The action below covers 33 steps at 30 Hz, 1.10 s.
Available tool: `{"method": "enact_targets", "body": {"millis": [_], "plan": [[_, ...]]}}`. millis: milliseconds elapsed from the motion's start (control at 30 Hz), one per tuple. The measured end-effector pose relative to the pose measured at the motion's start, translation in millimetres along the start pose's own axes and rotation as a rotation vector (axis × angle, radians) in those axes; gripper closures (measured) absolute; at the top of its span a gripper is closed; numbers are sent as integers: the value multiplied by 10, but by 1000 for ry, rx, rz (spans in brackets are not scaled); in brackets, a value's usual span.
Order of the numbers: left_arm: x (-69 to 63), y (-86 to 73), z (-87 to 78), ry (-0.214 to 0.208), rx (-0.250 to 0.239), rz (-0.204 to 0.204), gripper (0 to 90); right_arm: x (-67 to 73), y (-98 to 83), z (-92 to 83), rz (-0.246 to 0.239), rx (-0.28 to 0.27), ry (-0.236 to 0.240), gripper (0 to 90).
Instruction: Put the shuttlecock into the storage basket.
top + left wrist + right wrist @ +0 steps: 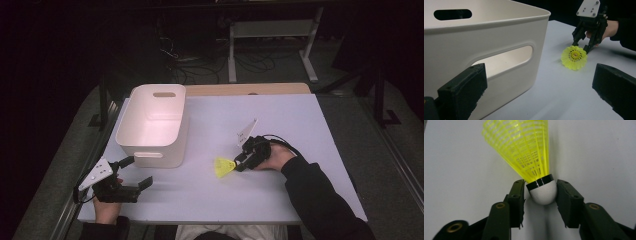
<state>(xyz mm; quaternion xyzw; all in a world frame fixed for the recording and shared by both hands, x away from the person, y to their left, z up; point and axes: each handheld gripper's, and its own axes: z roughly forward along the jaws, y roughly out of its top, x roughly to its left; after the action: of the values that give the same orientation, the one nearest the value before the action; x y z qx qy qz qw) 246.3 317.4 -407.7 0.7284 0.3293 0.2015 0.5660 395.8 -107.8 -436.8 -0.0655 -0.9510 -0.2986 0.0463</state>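
Note:
A yellow shuttlecock lies on its side on the white table, skirt pointing left toward the bin. My right gripper is low on the table, its two jaws pressed against either side of the shuttlecock's white cork head. My left gripper hovers near the table's front left corner, jaws wide apart with nothing between them, just in front of the white bin.
The white plastic bin with handle slots stands at the table's left, and its inside looks empty. A wooden strip runs along the far edge. Beyond it are a desk frame and cables on the dark floor.

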Motion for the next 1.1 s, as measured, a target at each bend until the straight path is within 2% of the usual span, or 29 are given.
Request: {"method": "enact_targets", "body": {"millis": [500, 1100], "plan": [[1, 1, 0, -1, 0, 0, 0, 20, 16, -91, 20, -31, -5, 615], [1, 1, 3, -3, -1, -1, 0, 85, 67, -339, 20, -63, -43, 617]]}}
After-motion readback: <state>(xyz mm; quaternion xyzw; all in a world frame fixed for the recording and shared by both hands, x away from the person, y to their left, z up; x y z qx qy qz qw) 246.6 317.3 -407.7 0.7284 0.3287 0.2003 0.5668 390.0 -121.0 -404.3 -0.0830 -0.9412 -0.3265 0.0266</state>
